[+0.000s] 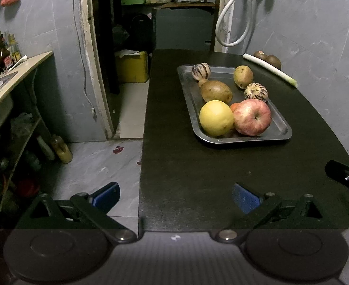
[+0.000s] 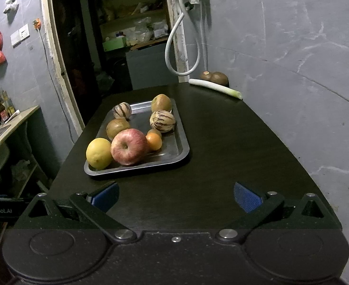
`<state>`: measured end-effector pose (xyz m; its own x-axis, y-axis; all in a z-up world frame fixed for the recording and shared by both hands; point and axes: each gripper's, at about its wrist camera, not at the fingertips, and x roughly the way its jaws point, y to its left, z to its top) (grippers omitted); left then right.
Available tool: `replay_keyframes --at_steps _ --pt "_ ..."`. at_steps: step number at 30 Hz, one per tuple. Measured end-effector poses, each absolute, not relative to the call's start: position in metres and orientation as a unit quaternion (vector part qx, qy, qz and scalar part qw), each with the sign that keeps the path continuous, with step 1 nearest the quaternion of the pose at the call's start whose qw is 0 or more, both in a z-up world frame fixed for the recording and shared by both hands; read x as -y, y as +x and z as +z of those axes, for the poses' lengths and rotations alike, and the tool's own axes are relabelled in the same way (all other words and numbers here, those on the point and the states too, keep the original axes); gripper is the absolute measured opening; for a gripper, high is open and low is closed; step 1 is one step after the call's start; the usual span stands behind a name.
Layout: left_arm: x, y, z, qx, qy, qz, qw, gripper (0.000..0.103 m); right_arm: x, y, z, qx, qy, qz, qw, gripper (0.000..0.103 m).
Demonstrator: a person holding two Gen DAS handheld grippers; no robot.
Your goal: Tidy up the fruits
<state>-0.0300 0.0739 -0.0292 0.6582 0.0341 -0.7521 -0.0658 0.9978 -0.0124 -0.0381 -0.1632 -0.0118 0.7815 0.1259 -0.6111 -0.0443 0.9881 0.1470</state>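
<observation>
A metal tray on the black table holds a red apple, a yellow citrus, a small orange, two striped melons, a brown potato-like fruit and a pear. Two brown kiwis lie at the far right by the wall. My left gripper and right gripper are open and empty near the table's front edge.
A white leek stalk lies next to the kiwis. A counter with bottles stands left. A hose hangs on the back wall. The table's left edge drops to tiled floor.
</observation>
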Motion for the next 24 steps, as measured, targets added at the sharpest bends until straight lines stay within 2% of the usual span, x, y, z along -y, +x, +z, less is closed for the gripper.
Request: replay_keyframes --at_steps 24 --pt "-0.0829 -0.0259 -0.0320 -0.417 -0.031 0.016 0.908 0.103 0.1608 -0.0335 -0.0137 -0.333 0.059 0.045 0.940 0.102"
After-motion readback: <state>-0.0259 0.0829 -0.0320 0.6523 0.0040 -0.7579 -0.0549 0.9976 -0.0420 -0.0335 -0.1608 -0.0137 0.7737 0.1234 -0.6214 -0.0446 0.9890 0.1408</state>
